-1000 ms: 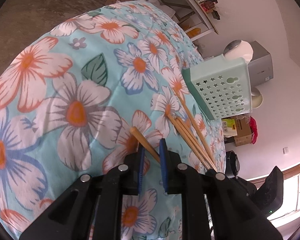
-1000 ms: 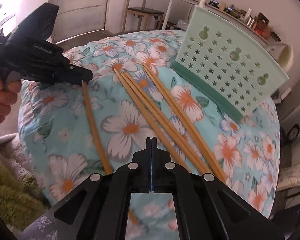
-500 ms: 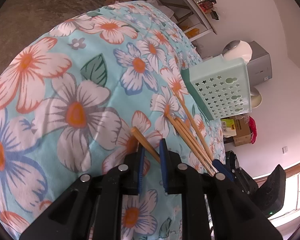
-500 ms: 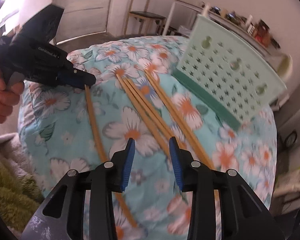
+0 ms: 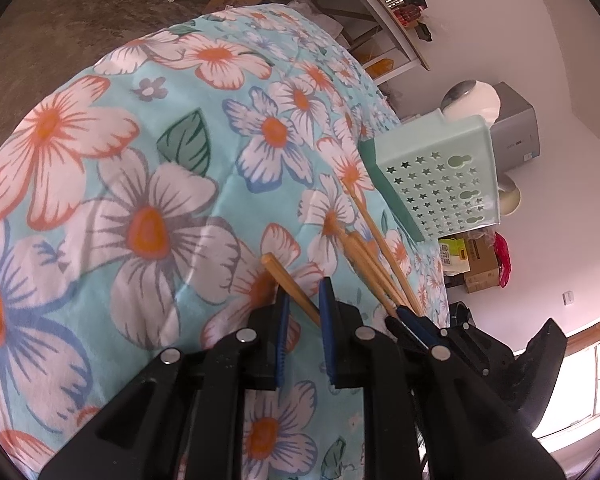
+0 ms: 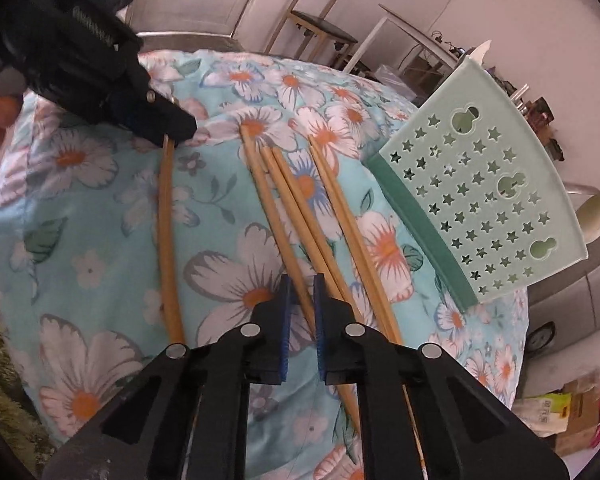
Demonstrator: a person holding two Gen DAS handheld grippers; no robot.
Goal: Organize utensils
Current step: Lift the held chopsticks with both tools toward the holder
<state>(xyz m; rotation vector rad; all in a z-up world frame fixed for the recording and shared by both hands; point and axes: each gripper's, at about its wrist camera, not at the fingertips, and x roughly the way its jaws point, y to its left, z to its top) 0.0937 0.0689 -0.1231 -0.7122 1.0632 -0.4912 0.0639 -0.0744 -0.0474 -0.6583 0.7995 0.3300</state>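
Since the earlier frame, the right gripper (image 6: pixel 300 312) has come nearer to the bundle of chopsticks (image 6: pixel 296 200), and its jaws are closing with one chopstick of the bundle between the blue pads; whether the pads already press it I cannot tell, because the view is blurred there. On the left, the left gripper (image 5: pixel 302 312) is clamped on the far end of a single chopstick (image 6: pixel 166 236), which lies apart from the bundle on the flowered tabletop (image 6: pixel 100 208). At the right of the bundle, a mint-green utensil holder (image 6: pixel 480 200) with star holes lies on its side.
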